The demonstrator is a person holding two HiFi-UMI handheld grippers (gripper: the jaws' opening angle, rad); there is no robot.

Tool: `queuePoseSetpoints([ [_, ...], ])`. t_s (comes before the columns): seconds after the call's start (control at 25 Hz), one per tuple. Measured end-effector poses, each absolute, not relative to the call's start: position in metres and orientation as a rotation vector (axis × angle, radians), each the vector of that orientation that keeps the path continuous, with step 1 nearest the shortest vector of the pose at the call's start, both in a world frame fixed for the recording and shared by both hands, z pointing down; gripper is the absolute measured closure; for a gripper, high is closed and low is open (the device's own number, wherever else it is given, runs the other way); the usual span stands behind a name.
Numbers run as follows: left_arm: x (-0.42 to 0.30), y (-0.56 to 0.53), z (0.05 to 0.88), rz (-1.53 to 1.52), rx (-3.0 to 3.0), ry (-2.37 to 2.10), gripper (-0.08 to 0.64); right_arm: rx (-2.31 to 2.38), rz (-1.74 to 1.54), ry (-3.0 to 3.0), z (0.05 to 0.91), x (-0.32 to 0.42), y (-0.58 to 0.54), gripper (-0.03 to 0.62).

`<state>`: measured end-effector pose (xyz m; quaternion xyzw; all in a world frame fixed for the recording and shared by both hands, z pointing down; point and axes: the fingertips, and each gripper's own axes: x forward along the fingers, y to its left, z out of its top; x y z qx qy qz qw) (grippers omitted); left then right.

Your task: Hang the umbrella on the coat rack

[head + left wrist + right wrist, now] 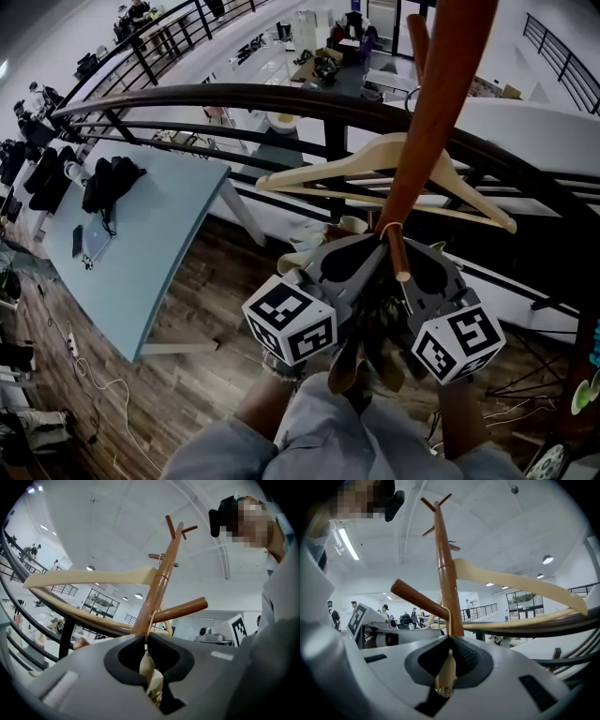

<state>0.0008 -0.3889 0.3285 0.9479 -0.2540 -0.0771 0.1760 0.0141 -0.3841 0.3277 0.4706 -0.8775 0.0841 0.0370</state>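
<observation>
**Head view.** Looking steeply down past a dark railing [234, 94] to a lower floor. One brown wooden coat rack [436, 103] runs from the top edge down to the middle. One pale wooden hanger [375, 164] hangs across it.

Two grey tools meet side by side at the foot of the pole, the left tool [361, 258] and the right tool [417, 267]. Each carries one cube with black and white square markers. A short peg [398, 253] points down between them, with a thin cord [386, 230] looped about it. Parts of one folded umbrella [347, 366] show beneath the tools, above the person's two forearms. One blue-grey desk [159, 234] stands on the wooden floor below, at the left, with dark bags on it.

**Left gripper view.** The left tool [146, 641] is pressed together on the umbrella's [150, 672] cream end. The cord [151, 620] rises from the jaws and goes round the rack [157, 592] where one long peg [183, 610] branches off to the right. The hanger [89, 577] reaches left from the pole. More short pegs fork out near the top.

**Right gripper view.** The right tool [450, 641] is pinching the umbrella's [446, 674] cream handle, which has one metal ring at its lower end. The cord [446, 616] hangs over the base of the long peg [419, 600], against the rack [444, 559]. The hanger [520, 583] stretches right.
</observation>
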Motion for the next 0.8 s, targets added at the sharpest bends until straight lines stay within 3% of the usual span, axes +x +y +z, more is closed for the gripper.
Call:
queuePoseSetpoints([
  [0.8, -0.017, -0.376, 0.315, -0.239, 2.65, -0.916, 0.546, 1.427, 0.195, -2.737, 0.308, 0.026, -0.366, 0.555],
])
